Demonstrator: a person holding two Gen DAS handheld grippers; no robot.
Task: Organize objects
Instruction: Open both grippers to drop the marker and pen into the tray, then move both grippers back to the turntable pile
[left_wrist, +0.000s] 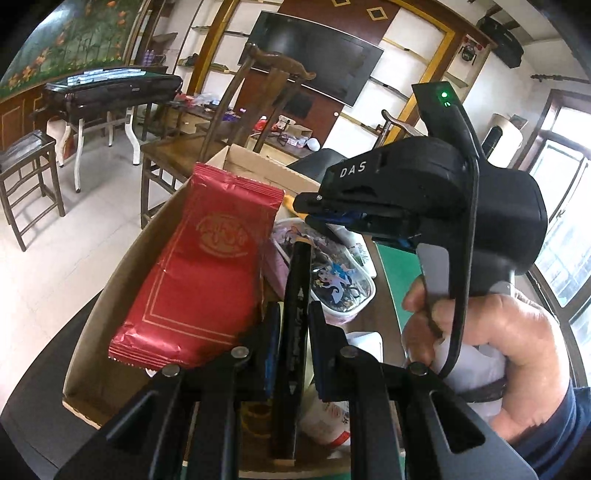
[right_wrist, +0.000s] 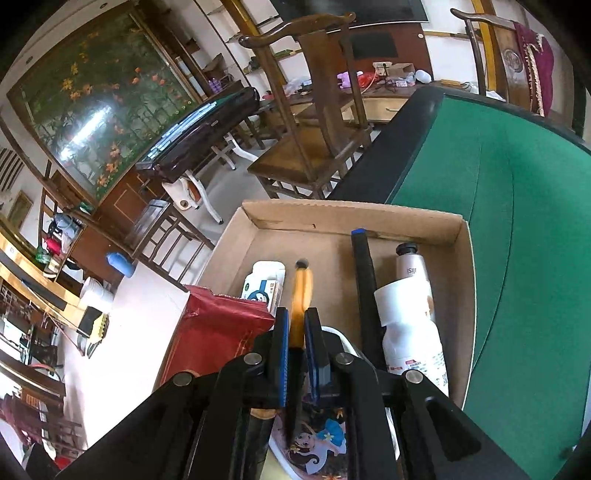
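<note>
A cardboard box sits on the green table. It holds a red snack packet, a cartoon-printed case, a black marker, a white bottle and a tube. My left gripper stands around a long black pen with small gaps at both pads. My right gripper is shut on an orange-handled tool above the box; it also shows in the left wrist view.
A small white carton lies in the box beside the red packet. Wooden chairs stand beyond the table's black edge. A dark mahjong table and a stool stand on the tiled floor.
</note>
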